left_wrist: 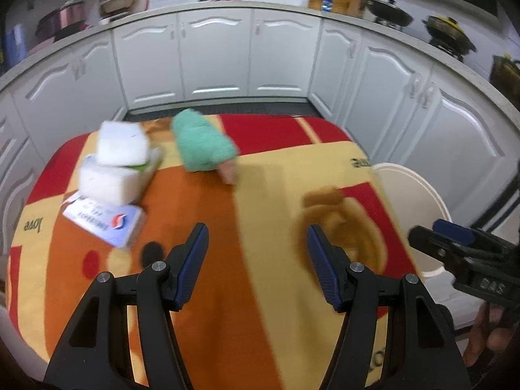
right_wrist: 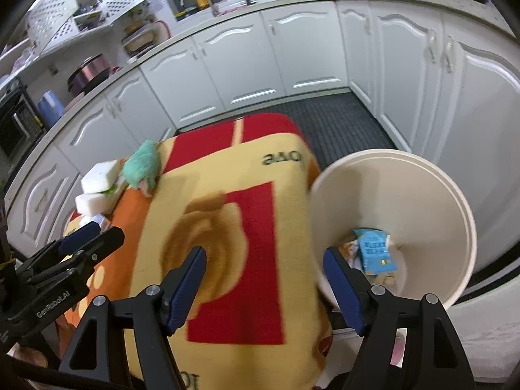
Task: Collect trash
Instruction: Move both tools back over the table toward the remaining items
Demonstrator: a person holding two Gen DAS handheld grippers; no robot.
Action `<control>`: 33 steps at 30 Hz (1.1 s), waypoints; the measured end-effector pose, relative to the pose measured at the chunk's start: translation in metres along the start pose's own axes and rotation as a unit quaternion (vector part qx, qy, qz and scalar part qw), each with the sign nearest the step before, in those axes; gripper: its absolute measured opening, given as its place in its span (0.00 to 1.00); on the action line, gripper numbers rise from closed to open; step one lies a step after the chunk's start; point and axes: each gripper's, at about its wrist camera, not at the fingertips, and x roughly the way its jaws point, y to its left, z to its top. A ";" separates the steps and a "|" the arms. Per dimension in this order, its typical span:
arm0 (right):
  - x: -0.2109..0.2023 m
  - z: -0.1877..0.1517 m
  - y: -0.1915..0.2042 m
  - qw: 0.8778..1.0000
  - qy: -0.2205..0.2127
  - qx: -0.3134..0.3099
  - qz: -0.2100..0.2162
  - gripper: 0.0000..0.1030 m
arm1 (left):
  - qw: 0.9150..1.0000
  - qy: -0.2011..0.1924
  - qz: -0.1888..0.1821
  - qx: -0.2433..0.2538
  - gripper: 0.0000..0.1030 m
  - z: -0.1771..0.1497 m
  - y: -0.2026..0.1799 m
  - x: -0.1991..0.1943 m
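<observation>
A surface draped in a soft red, orange and cream printed blanket [left_wrist: 260, 214] filled both views, with white kitchen cabinets [left_wrist: 217, 55] curving behind it. Off its right edge stood a round cream plastic bin [right_wrist: 390, 182], already holding a crumpled blue snack packet [right_wrist: 373, 250] and other wrappers at the bottom.

At the far left of the surface lay the remaining items: two stacked white tissue blocks [left_wrist: 117, 165], a flat white and blue printed packet [left_wrist: 107, 224] just near of them, and a rolled mint-green cloth [left_wrist: 201, 143] to their right, with something pinkish showing at its near end.

The left gripper [left_wrist: 256, 260] hovered over the middle of the blanket, jaws apart and empty. The right gripper [right_wrist: 265, 279] straddled the blanket's right edge beside the bin, jaws likewise apart with nothing between them.

The flat packet looked light, thin and probably slippery; pinching it across a raised edge would likely serve better than pressing down on its face. The tissue blocks appeared soft and compressible, so a grip across their middle would suit.
</observation>
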 end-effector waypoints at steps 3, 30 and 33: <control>0.004 -0.001 0.013 1.000 0.006 -0.009 0.010 0.70 | 1.000 0.007 0.005 -0.010 0.60 0.005 0.014 0.011; 0.038 0.000 0.094 0.995 0.047 -0.073 0.055 0.71 | 0.993 0.029 0.055 -0.097 0.60 -0.043 0.192 -0.023; 0.048 0.003 0.113 0.992 0.053 -0.090 0.065 0.71 | 0.993 0.024 0.057 -0.105 0.60 -0.043 0.204 -0.036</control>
